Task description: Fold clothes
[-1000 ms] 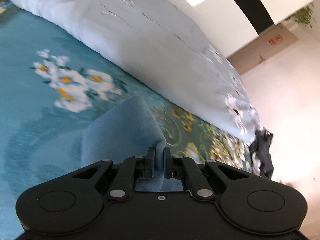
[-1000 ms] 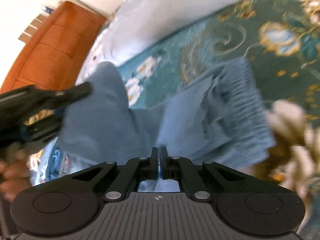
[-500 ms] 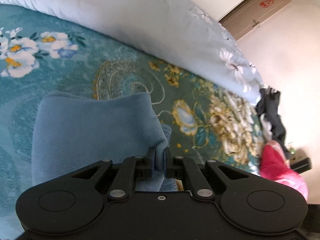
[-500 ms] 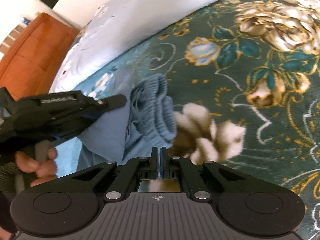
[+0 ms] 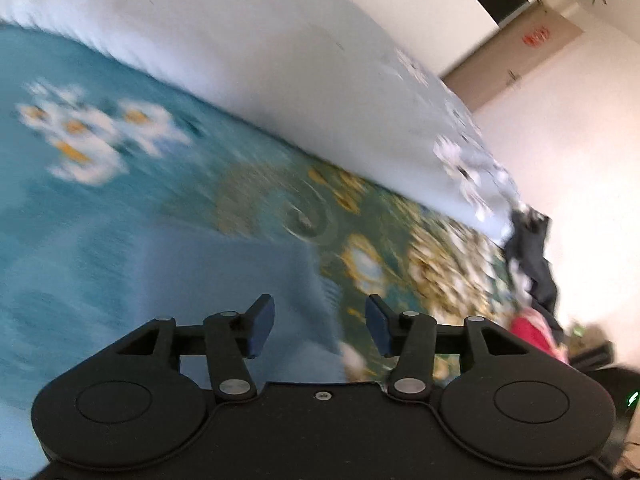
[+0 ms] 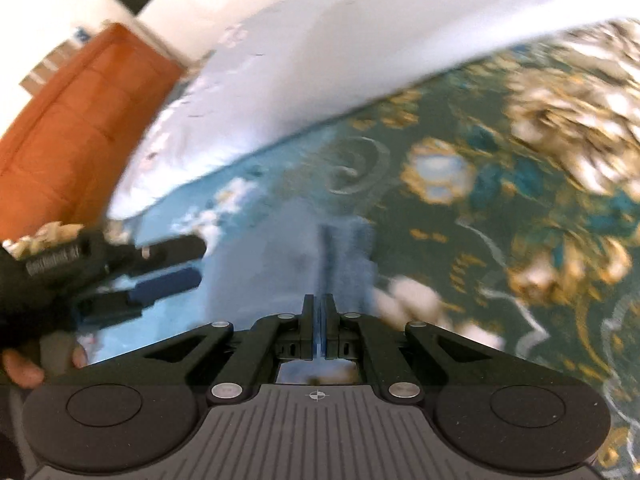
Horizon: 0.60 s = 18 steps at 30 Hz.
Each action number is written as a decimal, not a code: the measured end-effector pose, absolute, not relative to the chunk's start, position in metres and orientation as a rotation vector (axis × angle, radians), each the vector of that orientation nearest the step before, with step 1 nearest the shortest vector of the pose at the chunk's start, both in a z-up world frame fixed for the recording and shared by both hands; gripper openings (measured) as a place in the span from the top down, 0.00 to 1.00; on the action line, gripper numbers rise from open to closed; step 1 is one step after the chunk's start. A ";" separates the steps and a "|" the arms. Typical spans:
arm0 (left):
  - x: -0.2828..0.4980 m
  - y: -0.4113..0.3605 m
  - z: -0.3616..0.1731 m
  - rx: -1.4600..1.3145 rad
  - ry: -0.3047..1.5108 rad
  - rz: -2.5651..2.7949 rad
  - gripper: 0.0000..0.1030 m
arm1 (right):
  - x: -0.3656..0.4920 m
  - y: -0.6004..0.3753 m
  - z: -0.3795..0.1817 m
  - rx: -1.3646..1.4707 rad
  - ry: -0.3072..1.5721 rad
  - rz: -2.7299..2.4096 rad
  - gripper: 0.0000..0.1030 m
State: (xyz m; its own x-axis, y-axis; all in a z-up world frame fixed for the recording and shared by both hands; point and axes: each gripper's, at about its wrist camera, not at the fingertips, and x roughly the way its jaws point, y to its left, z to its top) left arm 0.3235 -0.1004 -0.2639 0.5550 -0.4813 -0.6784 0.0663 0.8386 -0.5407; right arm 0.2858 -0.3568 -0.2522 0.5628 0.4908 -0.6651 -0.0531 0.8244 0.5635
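A light blue garment (image 5: 240,280) lies folded on the teal flowered bedspread (image 5: 80,220), just below and ahead of my left gripper (image 5: 318,312). Its jaws are opening and stand apart with nothing between the pads. The right wrist view shows the same garment (image 6: 280,248) with its ribbed hem drawn up in a ridge to my right gripper (image 6: 319,300), which is shut on the fabric edge. My left gripper (image 6: 196,262) hovers at the garment's left side, held by a person's hand (image 6: 20,368). Both views are blurred.
A white flowered duvet (image 5: 280,60) lies heaped along the far side of the bed. Dark clothes (image 5: 536,256) and a pink garment (image 5: 532,332) sit at the bed's right end. An orange headboard (image 6: 68,120) stands at the left.
My left gripper has let go of the blue garment and its jaws have spread. The garment has dropped flat onto the bedspread. Both cameras have swung.
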 end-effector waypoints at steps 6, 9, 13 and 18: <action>0.335 -0.076 -0.290 -0.342 0.967 -0.177 0.56 | 0.312 -0.304 -0.258 0.533 0.962 0.466 0.99; 0.335 -0.078 -0.292 -0.286 0.954 -0.164 0.56 | 0.320 -0.287 -0.257 0.524 0.975 0.505 0.99; 0.335 -0.078 -0.298 -0.291 0.962 -0.183 0.56 | 0.320 -0.273 -0.255 0.417 1.014 0.540 0.99; 0.350 -0.073 -0.305 -0.298 0.971 -0.180 0.55 | 0.299 -0.308 -0.268 0.369 1.101 0.398 0.99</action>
State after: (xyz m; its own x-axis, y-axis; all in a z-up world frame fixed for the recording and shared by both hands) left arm 0.3497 -0.0729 -0.3048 0.5541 -0.2821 -0.7832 0.0172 0.9445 -0.3280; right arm 0.2988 -0.3085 -0.2679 0.3962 0.4842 -0.7802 -0.1265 0.8703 0.4759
